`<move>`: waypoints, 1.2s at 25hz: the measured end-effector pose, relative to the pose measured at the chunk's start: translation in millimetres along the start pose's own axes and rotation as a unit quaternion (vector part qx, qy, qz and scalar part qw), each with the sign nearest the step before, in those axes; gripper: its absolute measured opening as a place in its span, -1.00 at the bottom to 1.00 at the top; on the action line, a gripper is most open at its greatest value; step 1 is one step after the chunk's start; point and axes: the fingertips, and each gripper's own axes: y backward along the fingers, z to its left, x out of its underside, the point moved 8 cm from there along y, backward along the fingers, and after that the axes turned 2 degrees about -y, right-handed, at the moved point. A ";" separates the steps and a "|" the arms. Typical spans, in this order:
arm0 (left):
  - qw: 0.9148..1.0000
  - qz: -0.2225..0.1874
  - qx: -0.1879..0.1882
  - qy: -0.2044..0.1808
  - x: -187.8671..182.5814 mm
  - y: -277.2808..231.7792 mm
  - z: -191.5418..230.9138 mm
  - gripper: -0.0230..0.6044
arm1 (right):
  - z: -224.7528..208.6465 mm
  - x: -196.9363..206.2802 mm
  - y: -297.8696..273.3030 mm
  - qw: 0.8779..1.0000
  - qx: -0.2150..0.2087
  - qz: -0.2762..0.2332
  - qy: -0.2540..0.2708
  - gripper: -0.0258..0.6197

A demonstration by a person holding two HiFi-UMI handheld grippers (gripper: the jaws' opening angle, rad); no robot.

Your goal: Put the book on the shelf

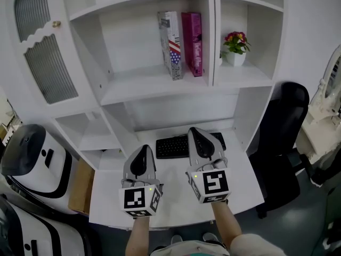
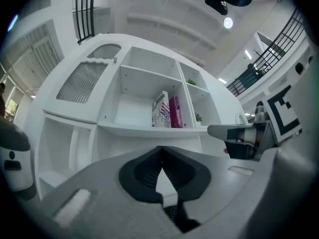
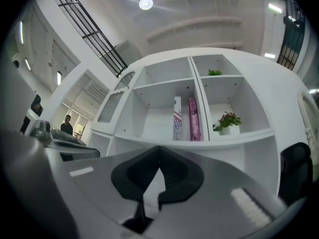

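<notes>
Two books stand upright side by side on the white shelf (image 1: 160, 84): one with a flag pattern (image 1: 171, 44) and a magenta one (image 1: 193, 43). Both also show in the left gripper view (image 2: 160, 109) and the right gripper view (image 3: 193, 119), straight ahead and apart from the jaws. My left gripper (image 1: 140, 149) hovers over the desk (image 1: 170, 201) below the shelf, its jaws shut (image 2: 160, 151) with nothing between them. My right gripper (image 1: 196, 133) is beside it over the keyboard, shut (image 3: 159, 151) and empty as well.
A black keyboard (image 1: 173, 146) lies on the desk under the shelf. A potted red flower (image 1: 236, 47) sits in the right compartment. A black chair (image 1: 282, 127) stands to the right, a white rounded machine (image 1: 32, 153) to the left.
</notes>
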 end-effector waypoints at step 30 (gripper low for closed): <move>0.998 0.058 -0.018 0.001 78.4 44.9 -34.9 -0.93 | 14.9 122.3 89.9 0.987 -0.032 0.137 -0.081 -0.91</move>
